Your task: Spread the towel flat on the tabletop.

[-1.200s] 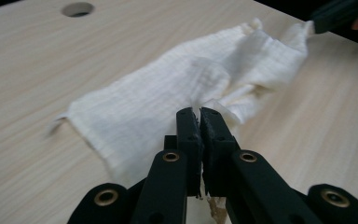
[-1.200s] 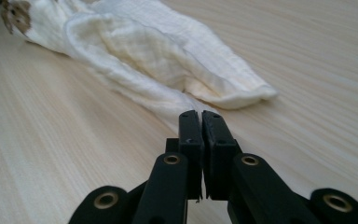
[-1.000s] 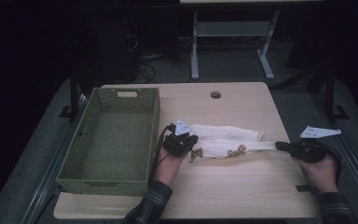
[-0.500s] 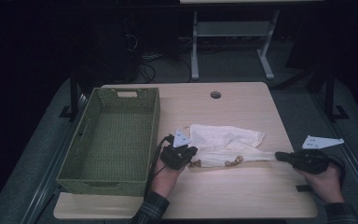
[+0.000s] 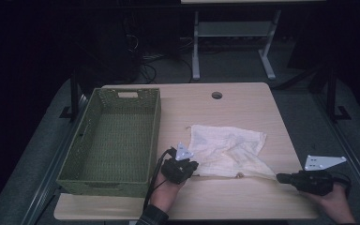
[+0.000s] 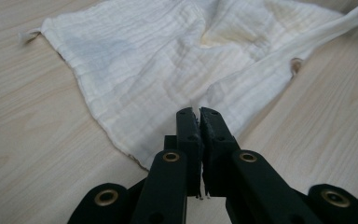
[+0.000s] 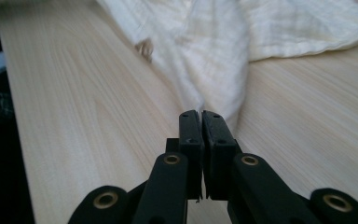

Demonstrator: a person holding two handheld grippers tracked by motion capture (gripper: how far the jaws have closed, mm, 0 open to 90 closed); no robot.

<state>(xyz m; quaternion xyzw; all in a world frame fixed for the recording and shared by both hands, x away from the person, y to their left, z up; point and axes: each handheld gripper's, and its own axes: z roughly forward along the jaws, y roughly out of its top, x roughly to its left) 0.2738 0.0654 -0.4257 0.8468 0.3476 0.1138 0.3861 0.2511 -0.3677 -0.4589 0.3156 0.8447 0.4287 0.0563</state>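
Note:
A cream cloth [image 5: 227, 149] lies spread on the wooden table [image 5: 243, 201], right of centre. My left gripper [image 5: 195, 168] is shut on the cloth's near left corner, with the hand coming in from the near edge. My right gripper [image 5: 280, 177] is shut on the near right corner, which is drawn out into a thin point. In the left gripper view the closed jaws pinch the hem of the cloth [image 6: 168, 60]. The right gripper view has the closed jaws nipping a twisted end of the cloth [image 7: 214, 70]. The near hem runs taut between the two grippers.
A green woven basket [image 5: 153, 136] stands empty on the table's left side, close beside my left hand. A round cable hole [image 5: 216, 95] sits near the far edge. Another desk's frame [image 5: 196, 47] stands on the dark floor beyond.
Both hands have moved toward the near edge of the table, dragging the cloth with them. The cloth has opened from a bunched strip into a flatter sheet.

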